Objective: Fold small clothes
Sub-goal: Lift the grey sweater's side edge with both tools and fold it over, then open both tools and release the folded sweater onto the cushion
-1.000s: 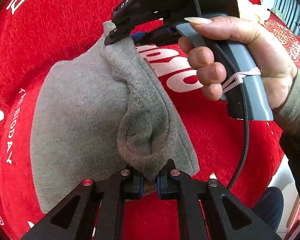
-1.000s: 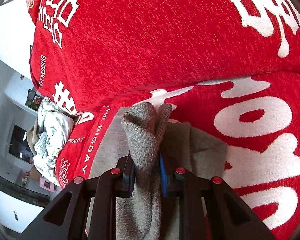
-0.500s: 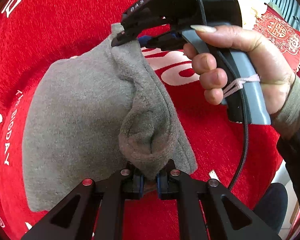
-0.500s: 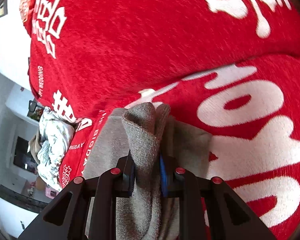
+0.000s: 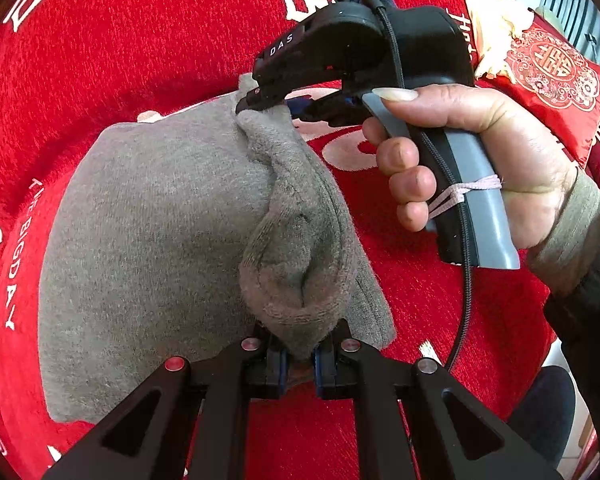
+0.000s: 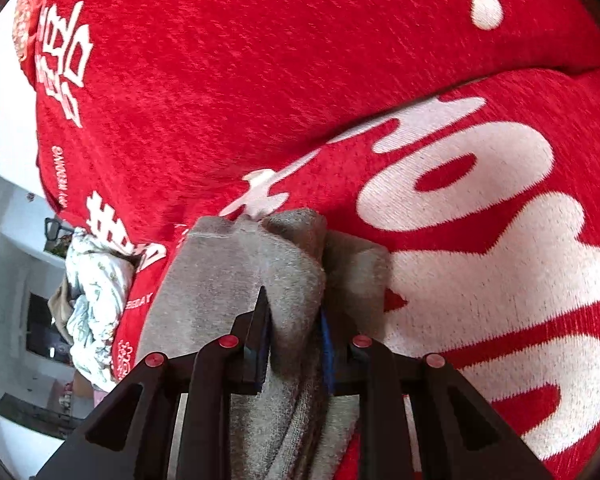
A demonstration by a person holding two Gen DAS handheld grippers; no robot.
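Grey garment (image 5: pixel 148 216), pinched btwn both hand-held grippers

Left hand-held gripper (image 5: pixel 298 360) clamped, right hand-held gripper (image 6: pixel 294 336) clamped

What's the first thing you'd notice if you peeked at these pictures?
A bright red cover with big white writing fills almost everything. In the middle lies a grey garment, its raised fold pinched at the near end by the left hand-held gripper and at the far end by the right hand-held gripper, which a hand grips.
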